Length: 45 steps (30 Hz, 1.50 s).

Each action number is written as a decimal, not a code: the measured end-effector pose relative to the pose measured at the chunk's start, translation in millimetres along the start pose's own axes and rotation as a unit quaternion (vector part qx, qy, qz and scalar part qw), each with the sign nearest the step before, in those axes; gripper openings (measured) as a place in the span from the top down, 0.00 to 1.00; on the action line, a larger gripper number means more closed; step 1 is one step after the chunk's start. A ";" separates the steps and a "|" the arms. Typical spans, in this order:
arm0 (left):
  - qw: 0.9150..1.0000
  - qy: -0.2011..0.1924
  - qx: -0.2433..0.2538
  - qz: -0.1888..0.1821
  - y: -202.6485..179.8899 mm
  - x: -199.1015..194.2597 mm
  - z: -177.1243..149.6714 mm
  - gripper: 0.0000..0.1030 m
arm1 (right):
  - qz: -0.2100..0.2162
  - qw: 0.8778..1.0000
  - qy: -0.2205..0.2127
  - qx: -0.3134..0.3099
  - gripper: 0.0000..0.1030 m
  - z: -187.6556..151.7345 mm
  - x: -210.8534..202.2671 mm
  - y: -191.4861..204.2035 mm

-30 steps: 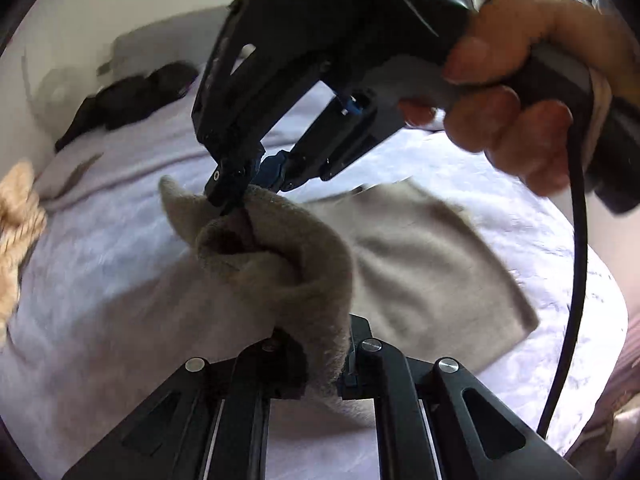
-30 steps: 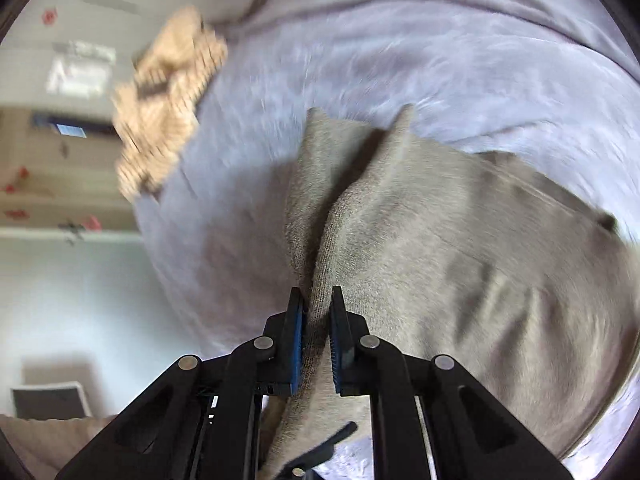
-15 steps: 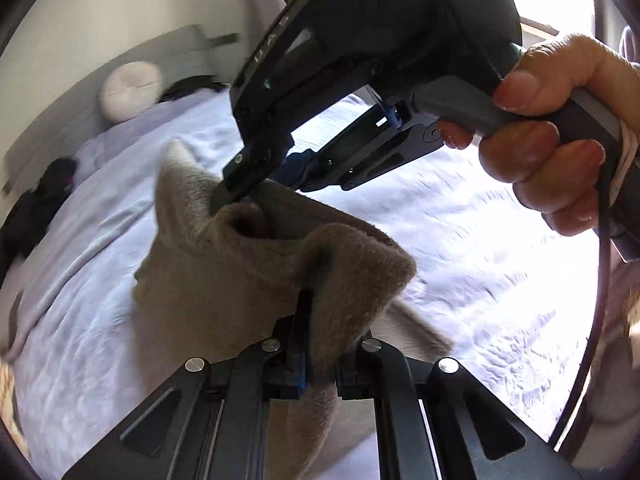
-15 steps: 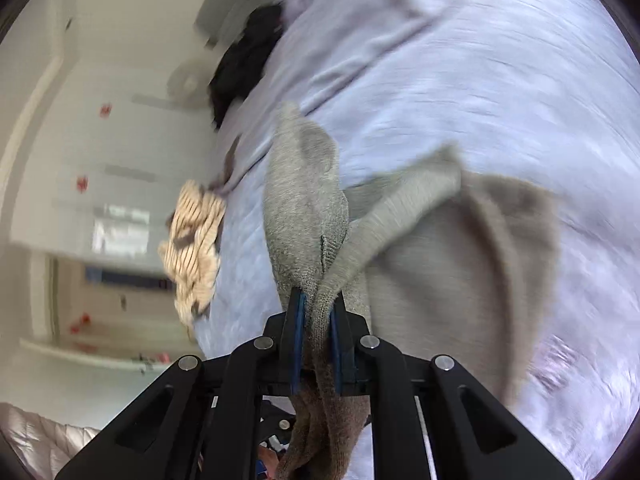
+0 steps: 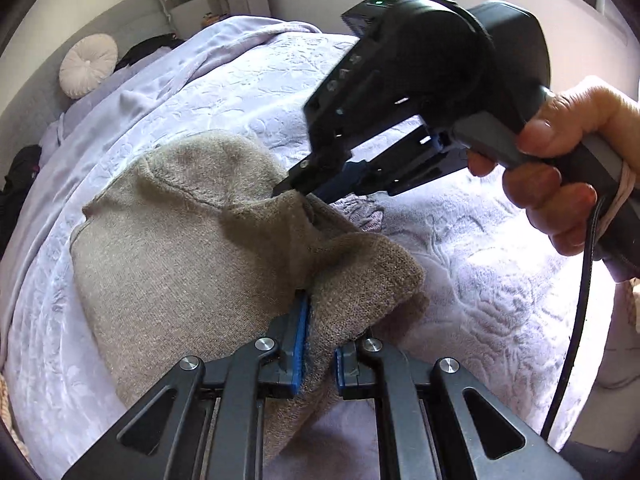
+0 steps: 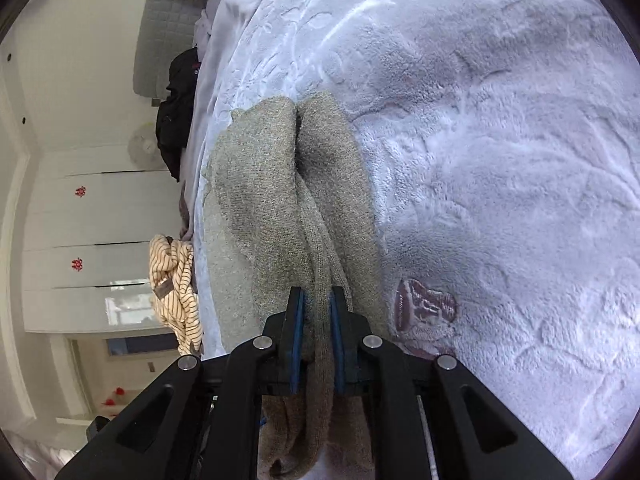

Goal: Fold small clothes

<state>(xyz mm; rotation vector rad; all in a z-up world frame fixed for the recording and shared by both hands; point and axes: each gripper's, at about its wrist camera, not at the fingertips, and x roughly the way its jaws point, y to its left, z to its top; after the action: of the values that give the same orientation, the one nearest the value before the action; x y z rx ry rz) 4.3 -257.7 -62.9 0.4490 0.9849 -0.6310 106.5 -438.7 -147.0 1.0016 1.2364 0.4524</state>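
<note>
Two grippers held one taupe knitted garment over the pale lilac embossed bedspread. Your left gripper was clenched on a bunched edge of the knit, the cloth pinched between its blue pads. Your right gripper, carried by your hand, had a thick fold of the same knit between its pads; its jaws were opening, yet the pads appeared to press the fold at that instant.

Most of the garment lay doubled on the bedspread beyond the two grips, with only the gripped edge raised. In the right wrist view two lobes of the knit met along a central crease running away from the gripper.

The step in hand appeared to be laying the carried edge down to finish a fold. To do it well, you would have lowered both corners level with each other onto the garment's resting half, kept the edge taut between the grippers so that no slack bunched, and let go only once the cloth rested flat. A release with the edge raised would probably have let the thick knit spring back and spoil the crease.

Beside the garment on the right the bedspread offered broad open room. On the other side the bed's edge ran close, with a cream striped garment heaped there. Beyond the garment, towards the headboard, sat dark clothing and a round white cushion, both well apart.
</note>
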 end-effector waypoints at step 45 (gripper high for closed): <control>0.960 0.088 -0.267 -0.014 143.0 15.7 -71.2 0.35 | -0.045 0.996 -0.065 -0.045 0.40 36.5 -13.8 36.9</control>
<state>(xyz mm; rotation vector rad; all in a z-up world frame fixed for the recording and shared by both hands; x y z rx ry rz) 62.4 -113.2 -101.5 0.0103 1.2820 -0.3304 143.9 -443.9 -108.9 0.8807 1.1301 0.3641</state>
